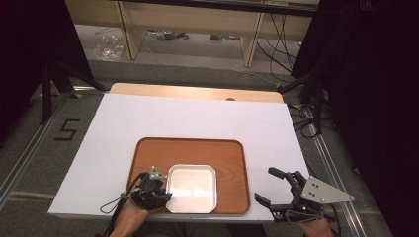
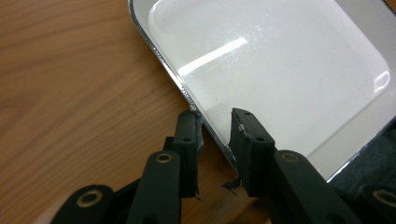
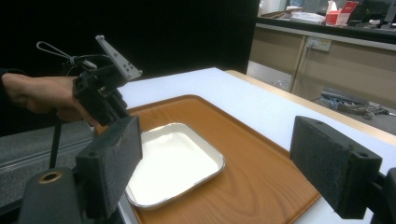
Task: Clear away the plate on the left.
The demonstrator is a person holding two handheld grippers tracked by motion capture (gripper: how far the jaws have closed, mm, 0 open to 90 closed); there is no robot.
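A white square dish (image 1: pixel 192 187) with a shiny metal rim lies flat in the near part of a brown wooden tray (image 1: pixel 188 148). My left gripper (image 1: pixel 167 195) is at the dish's left rim. In the left gripper view its jaws (image 2: pixel 212 119) straddle that rim with a narrow gap, one fingertip (image 2: pixel 189 126) outside over the tray (image 2: pixel 70 93), the other over the dish (image 2: pixel 280 70). My right gripper (image 1: pixel 264 184) is wide open just right of the tray, with nothing between its pads (image 3: pixel 112 158). The right gripper view shows the dish (image 3: pixel 173 161), the tray (image 3: pixel 261 182) and the left gripper (image 3: pixel 105 93).
The tray sits on a white table top (image 1: pixel 197 113) with bare room to the left, right and beyond it. A tape mark shaped like a 5 (image 1: pixel 66 129) is on the floor at the left. Cables (image 1: pixel 306 118) trail at the far right.
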